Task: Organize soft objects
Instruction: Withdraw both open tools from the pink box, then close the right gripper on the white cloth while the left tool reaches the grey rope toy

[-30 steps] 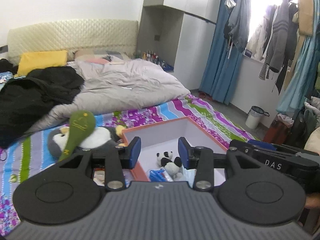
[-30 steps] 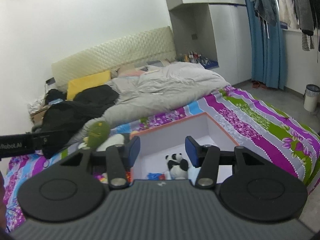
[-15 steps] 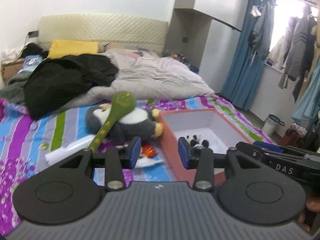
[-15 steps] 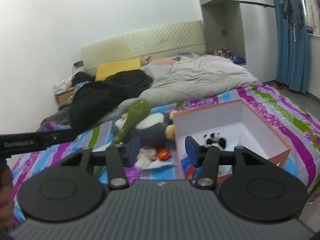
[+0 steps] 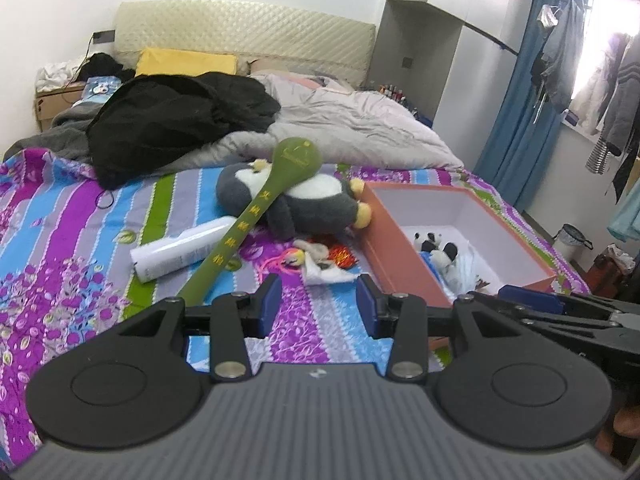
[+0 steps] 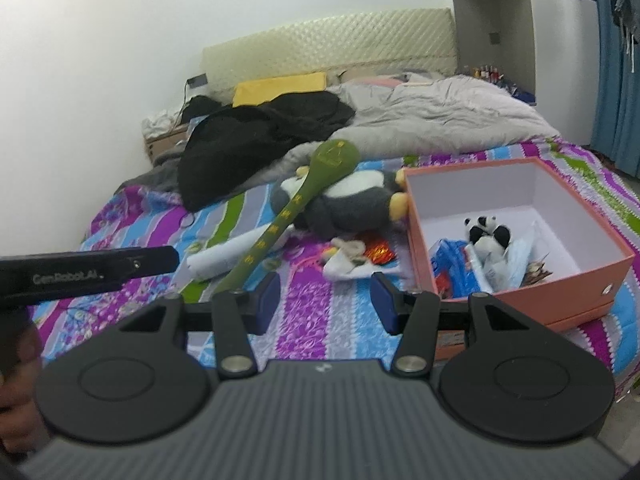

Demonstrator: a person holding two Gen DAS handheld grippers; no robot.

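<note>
Both tools have swung left off the orange cardboard box [image 5: 404, 236] toward the loose pile — left tool [image 5: 318, 306] and right tool [image 6: 325, 300] gape, empty; grey-and-white plush penguin [image 5: 316, 204] lies mid-frame beside the box, next up.

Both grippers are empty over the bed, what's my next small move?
Probably ease the left hand-held gripper forward and down onto the small white soft toy straight ahead. Its jaws stand open and empty, the toy lies loose on the bedspread, and the orange box sits beside it.
</note>
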